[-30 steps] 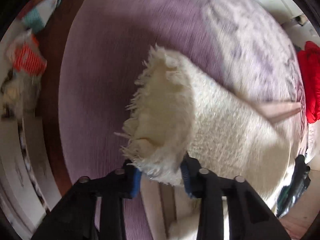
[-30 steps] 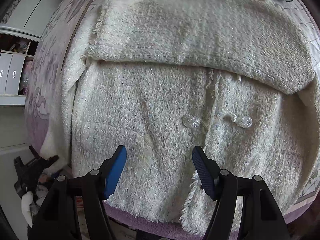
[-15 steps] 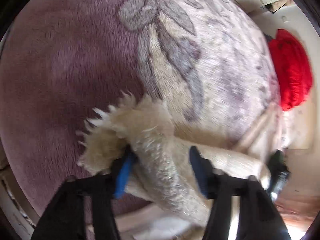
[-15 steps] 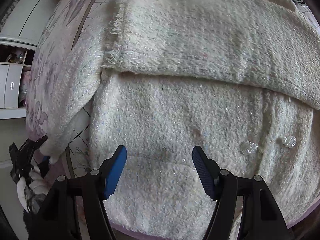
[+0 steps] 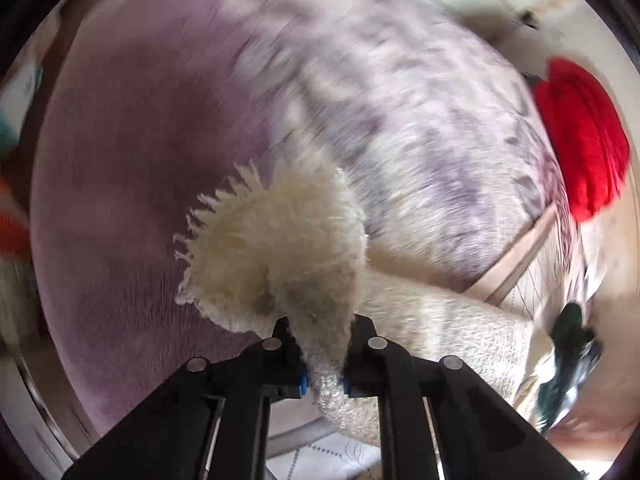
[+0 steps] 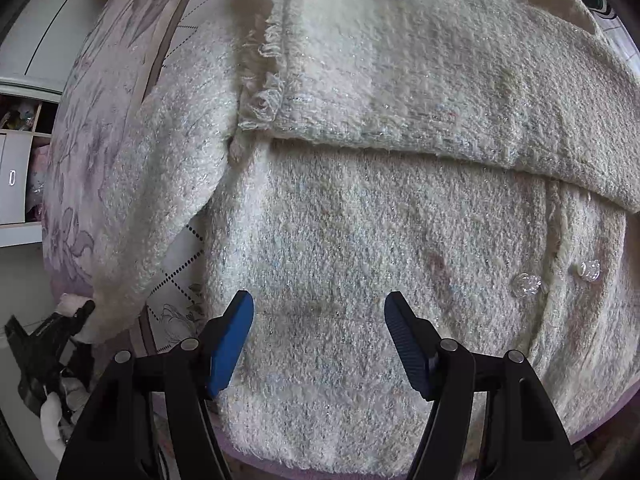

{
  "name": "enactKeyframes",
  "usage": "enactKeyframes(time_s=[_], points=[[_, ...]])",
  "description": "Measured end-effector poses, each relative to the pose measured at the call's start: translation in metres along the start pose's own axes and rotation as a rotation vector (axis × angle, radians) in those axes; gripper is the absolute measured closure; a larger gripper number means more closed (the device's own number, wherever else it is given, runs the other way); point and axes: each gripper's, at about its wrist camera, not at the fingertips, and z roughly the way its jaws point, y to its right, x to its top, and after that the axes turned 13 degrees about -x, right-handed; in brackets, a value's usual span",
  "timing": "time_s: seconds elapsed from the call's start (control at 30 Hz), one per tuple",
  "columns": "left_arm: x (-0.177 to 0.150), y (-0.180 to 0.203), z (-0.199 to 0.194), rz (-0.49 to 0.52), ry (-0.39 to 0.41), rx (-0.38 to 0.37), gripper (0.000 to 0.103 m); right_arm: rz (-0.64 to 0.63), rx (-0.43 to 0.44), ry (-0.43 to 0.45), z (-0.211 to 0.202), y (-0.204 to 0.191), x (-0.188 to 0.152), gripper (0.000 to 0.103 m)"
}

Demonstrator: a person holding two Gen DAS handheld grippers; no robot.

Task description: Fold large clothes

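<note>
Sleeve cuff (image 5: 272,256) newly pinched, left gripper (image 5: 323,364)

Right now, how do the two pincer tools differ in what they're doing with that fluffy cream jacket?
The left gripper is shut on the fringed sleeve, which bunches up beyond its tips; the right gripper is open with nothing between its pads. The left one holds its piece above the purple bedspread; the right one hangs over the jacket's front panel, which lies flat. Both are black with blue pads and point downward.
</note>
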Motion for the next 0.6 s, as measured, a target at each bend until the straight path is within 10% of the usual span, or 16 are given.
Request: enactKeyframes(time_s=[0.33,0.6], points=[[-0.008,0.142,-0.076,0.532,0.144,-0.049,0.096,0.031,-0.23,0.126,-0.033,0.063,0.009,0.033],[-0.161,0.301,-0.043,0.843,-0.059,-0.263,0.096,0.208,-0.173,0.09,-0.044,0.206,0.002,0.033]])
